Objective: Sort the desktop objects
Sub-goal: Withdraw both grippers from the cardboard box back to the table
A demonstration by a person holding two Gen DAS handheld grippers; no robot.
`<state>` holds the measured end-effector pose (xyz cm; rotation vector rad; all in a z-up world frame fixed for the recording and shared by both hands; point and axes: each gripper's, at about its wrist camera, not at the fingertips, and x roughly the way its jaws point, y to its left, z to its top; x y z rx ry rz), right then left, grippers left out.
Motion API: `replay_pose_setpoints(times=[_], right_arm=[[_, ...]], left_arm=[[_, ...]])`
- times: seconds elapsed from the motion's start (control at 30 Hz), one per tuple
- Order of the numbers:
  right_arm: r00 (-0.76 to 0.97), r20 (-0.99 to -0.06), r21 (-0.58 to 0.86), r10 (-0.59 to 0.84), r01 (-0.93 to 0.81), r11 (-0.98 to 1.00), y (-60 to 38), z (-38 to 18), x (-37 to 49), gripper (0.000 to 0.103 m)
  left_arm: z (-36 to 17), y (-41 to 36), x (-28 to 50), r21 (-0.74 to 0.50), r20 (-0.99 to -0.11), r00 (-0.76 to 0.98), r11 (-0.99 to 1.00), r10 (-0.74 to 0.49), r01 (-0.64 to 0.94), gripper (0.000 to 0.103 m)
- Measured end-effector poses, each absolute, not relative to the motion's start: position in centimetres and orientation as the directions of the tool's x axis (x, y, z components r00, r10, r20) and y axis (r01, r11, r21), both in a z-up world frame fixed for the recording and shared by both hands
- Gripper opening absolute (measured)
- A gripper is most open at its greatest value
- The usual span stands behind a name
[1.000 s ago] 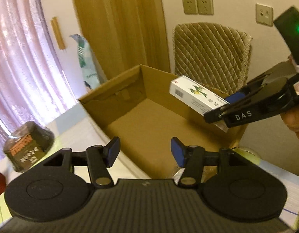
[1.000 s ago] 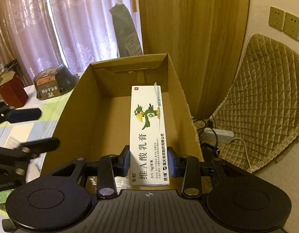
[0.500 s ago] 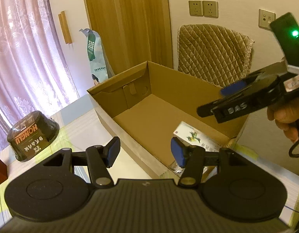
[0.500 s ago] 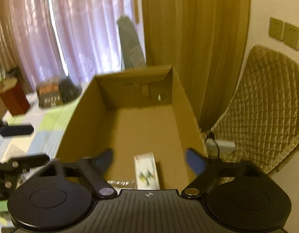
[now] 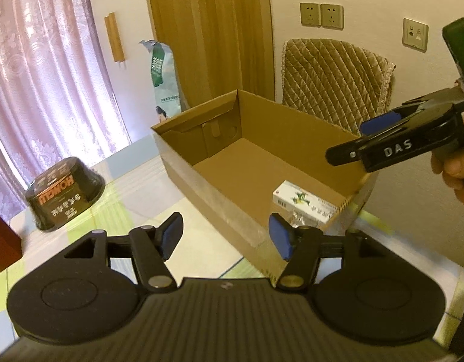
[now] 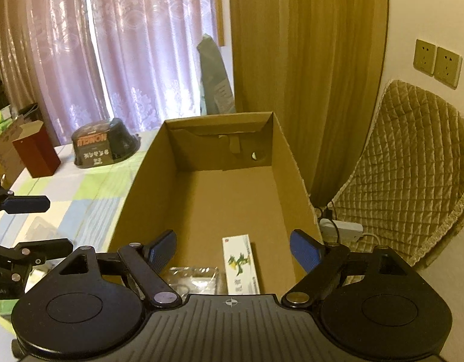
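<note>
Pink curtains and a checked tablecloth [image 6: 90, 193] frame an open cardboard box [image 6: 232, 199] at the table's edge. Inside, near its front wall, lies the white ointment carton [image 6: 240, 264] beside a clear packet [image 6: 195, 277]. Both the right gripper [image 6: 233, 249] and left gripper [image 5: 225, 235] gape wide, empty. Next likely: fetching the upturned black bowl [image 5: 63, 193], across open tabletop.

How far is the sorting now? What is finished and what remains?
Done: the white ointment carton lies flat inside the cardboard box, beside a clear plastic packet. In hand: nothing; the right claw and the left claw are both open and empty. Left: the black bowl and the dark red box are on the table outside it.
</note>
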<state>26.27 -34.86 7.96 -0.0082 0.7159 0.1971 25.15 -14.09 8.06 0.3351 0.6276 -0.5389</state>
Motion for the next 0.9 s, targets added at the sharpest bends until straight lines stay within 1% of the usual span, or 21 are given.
replay_pose_setpoints(times=[0.1,0.23,0.3,0.4,0.5,0.6,0.7,0.77,0.8,0.83,0.87,0.9], right_arm=[[0.733,-0.656,0.064,0.178,-0.181,0.981,-34.5,8.3,24.9,0.085],[0.728,-0.657,0.073,0.194,-0.195,0.978,-33.7,8.7,23.0,0.085],[0.727,-0.656,0.081,0.204,-0.201,0.976,-33.2,9.0,21.9,0.085],[0.722,-0.652,0.108,0.231,-0.212,0.971,-32.6,9.2,20.2,0.085],[0.713,-0.651,0.123,0.26,-0.239,0.963,-31.6,9.0,18.6,0.085],[0.701,-0.653,0.134,0.286,-0.264,0.955,-30.3,8.3,17.0,0.085],[0.68,-0.664,0.149,0.31,-0.286,0.947,-28.9,7.3,15.5,0.085],[0.663,-0.675,0.16,0.322,-0.295,0.942,-28.0,6.6,14.7,0.085],[0.656,-0.681,0.166,0.326,-0.296,0.941,-27.6,6.3,14.5,0.086],[0.65,-0.684,0.172,0.33,-0.296,0.94,-27.2,6.0,14.2,0.095],[0.645,-0.688,0.179,0.334,-0.295,0.939,-26.8,5.6,14.0,0.1],[0.643,-0.688,0.185,0.337,-0.294,0.938,-26.5,5.3,13.8,0.102]], left_arm=[[8.2,-13.1,24.1,0.143,-0.638,0.681,0.813,-0.361,0.565,0.062],[8.4,-11.5,22.2,0.149,-0.641,0.687,0.821,-0.344,0.551,0.068],[8.4,-10.5,21.1,0.147,-0.643,0.688,0.827,-0.336,0.542,0.069],[8.4,-8.7,19.3,0.148,-0.644,0.694,0.838,-0.322,0.525,0.078],[8.1,-6.8,17.5,0.156,-0.656,0.691,0.842,-0.303,0.516,0.083],[7.5,-4.9,15.6,0.171,-0.67,0.687,0.843,-0.281,0.511,0.09],[6.7,-3.0,13.6,0.182,-0.685,0.679,0.84,-0.265,0.511,0.094],[6.0,-1.8,12.6,0.178,-0.694,0.672,0.843,-0.258,0.507,0.094],[5.7,-1.1,12.0,0.176,-0.699,0.669,0.845,-0.253,0.505,0.094],[5.3,-0.5,11.6,0.174,-0.705,0.665,0.848,-0.248,0.501,0.094],[4.9,0.2,11.2,0.17,-0.711,0.659,0.85,-0.244,0.498,0.094],[4.5,0.7,10.8,0.166,-0.717,0.654,0.852,-0.241,0.496,0.094]])
